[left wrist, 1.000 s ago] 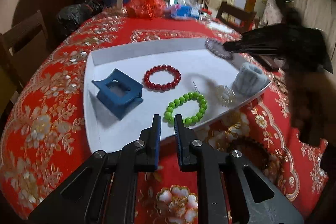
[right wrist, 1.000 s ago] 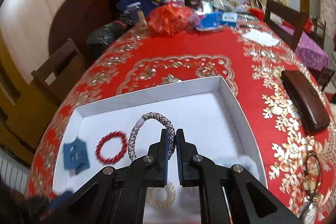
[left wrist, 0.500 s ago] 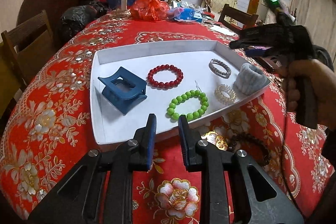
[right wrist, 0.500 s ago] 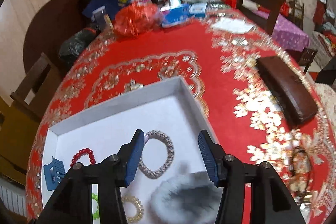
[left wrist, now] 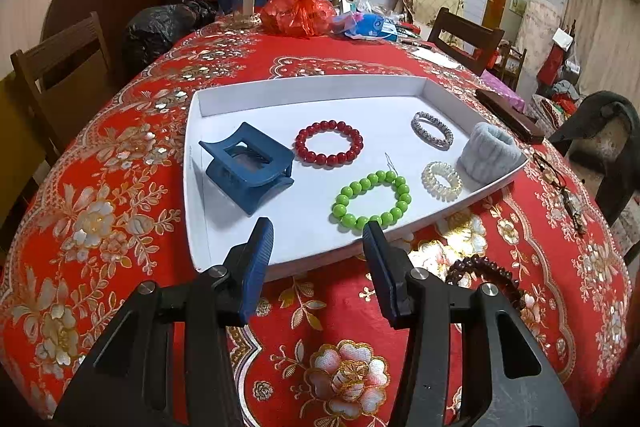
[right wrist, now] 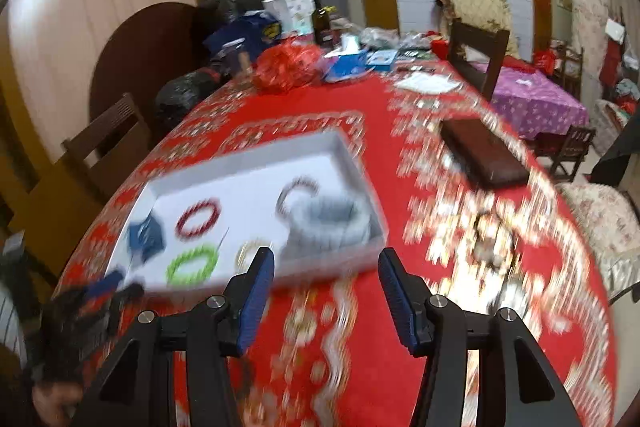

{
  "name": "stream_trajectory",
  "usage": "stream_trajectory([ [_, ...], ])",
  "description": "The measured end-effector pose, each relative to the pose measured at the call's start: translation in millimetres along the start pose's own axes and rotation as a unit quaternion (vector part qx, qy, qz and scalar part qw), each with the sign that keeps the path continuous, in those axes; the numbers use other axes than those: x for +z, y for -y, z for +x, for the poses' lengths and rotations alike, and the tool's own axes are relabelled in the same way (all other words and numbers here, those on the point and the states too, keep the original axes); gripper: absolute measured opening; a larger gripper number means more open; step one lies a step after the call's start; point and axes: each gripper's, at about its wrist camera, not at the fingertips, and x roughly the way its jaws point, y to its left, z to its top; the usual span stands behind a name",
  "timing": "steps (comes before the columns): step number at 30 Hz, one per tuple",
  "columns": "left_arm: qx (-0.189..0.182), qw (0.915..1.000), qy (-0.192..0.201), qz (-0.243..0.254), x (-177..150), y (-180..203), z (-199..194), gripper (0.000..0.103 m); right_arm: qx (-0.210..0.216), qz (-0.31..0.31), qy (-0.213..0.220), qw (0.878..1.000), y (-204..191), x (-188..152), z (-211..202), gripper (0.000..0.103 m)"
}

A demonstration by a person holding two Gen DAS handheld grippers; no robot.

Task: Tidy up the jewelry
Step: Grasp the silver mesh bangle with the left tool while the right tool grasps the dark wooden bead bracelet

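A white tray [left wrist: 304,91] on the red tablecloth holds a blue hair claw [left wrist: 248,167], a red bead bracelet [left wrist: 329,142], a green bead bracelet [left wrist: 372,201], a silver braided bracelet [left wrist: 432,129], a clear coil tie [left wrist: 442,180] and a grey scrunchie [left wrist: 490,157]. My left gripper [left wrist: 318,231] hovers at the tray's near edge, its jaws opening with nothing between them. A dark bead bracelet [left wrist: 486,273] lies on the cloth just right of it. In the blurred right wrist view my right gripper [right wrist: 326,259] stands open and empty, near the corner of the tray [right wrist: 248,159].
A dark brown case [left wrist: 508,115] and glasses [left wrist: 560,183] lie right of the tray. A red plastic bag [left wrist: 298,13], a bottle and other clutter fill the table's far end. Wooden chairs [left wrist: 60,67] stand along the left side.
The right gripper opened, left the silver braided bracelet lying in the tray and drew back toward the tray's near right corner. The left gripper's jaws spread wider; it stayed put.
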Motion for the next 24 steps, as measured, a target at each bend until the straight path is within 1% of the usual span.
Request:
stream_trajectory([
  [2,-0.009,0.9999,-0.002,0.005,-1.7,1.4,-7.2,0.046,0.019,0.000,-0.035,0.999,-3.7,-17.4,12.6,0.052],
  [3,-0.021,0.9998,-0.003,0.006,-3.4,3.1,-14.6,0.046,0.026,-0.002,-0.052,0.998,-6.4,-23.1,19.6,0.052],
  [4,-0.041,0.9991,-0.006,0.009,-7.2,6.1,-25.4,0.046,0.031,-0.011,-0.065,0.997,-11.0,-26.6,25.5,0.052],
  [6,-0.061,0.9976,-0.015,0.029,-14.5,15.6,-37.4,0.046,0.042,-0.034,-0.070,0.996,-21.8,-28.4,30.0,0.052],
  [8,-0.078,0.9948,-0.032,0.057,-28.1,26.7,-47.2,0.046,0.064,-0.048,-0.066,0.995,-30.5,-30.5,29.4,0.052],
  [9,-0.094,0.9920,-0.049,0.069,-38.9,32.2,-51.3,0.046,0.074,-0.058,-0.065,0.993,-36.2,-31.3,30.2,0.052],
  [12,-0.125,0.9849,-0.078,0.090,-60.7,45.9,-56.5,0.046,0.088,-0.077,-0.071,0.991,-46.7,-37.1,34.9,0.052],
  [14,-0.126,0.9829,-0.082,0.106,-69.6,55.0,-59.0,0.046,0.087,-0.094,-0.079,0.989,-51.7,-41.0,42.3,0.052],
  [15,-0.126,0.9823,-0.083,0.111,-71.8,58.2,-59.1,0.046,0.086,-0.102,-0.086,0.987,-53.0,-43.4,47.1,0.045],
  [16,-0.123,0.9823,-0.085,0.114,-73.8,60.8,-58.6,0.046,0.083,-0.115,-0.086,0.986,-55.1,-46.6,49.5,0.042],
  [17,-0.121,0.9822,-0.088,0.114,-74.1,61.9,-57.4,0.046,0.078,-0.125,-0.085,0.985,-56.6,-47.4,49.4,0.041],
  [19,-0.116,0.9807,-0.103,0.120,-77.5,65.7,-50.7,0.046,0.062,-0.147,-0.085,0.983,-60.7,-48.6,49.4,0.036],
  [21,-0.106,0.9801,-0.101,0.134,-81.1,69.5,-50.8,0.045,0.056,-0.156,-0.082,0.983,-61.7,-50.4,49.0,0.034],
  [22,-0.097,0.9796,-0.097,0.147,-82.7,73.3,-52.7,0.045,0.048,-0.165,-0.080,0.982,-62.1,-50.7,48.9,0.030],
  [23,-0.092,0.9794,-0.095,0.153,-83.6,74.4,-53.4,0.044,0.046,-0.168,-0.080,0.981,-62.3,-50.9,48.7,0.030],
  [24,-0.094,0.9796,-0.090,0.154,-84.9,75.4,-55.8,0.043,0.044,-0.170,-0.079,0.981,-62.2,-51.0,48.3,0.028],
])
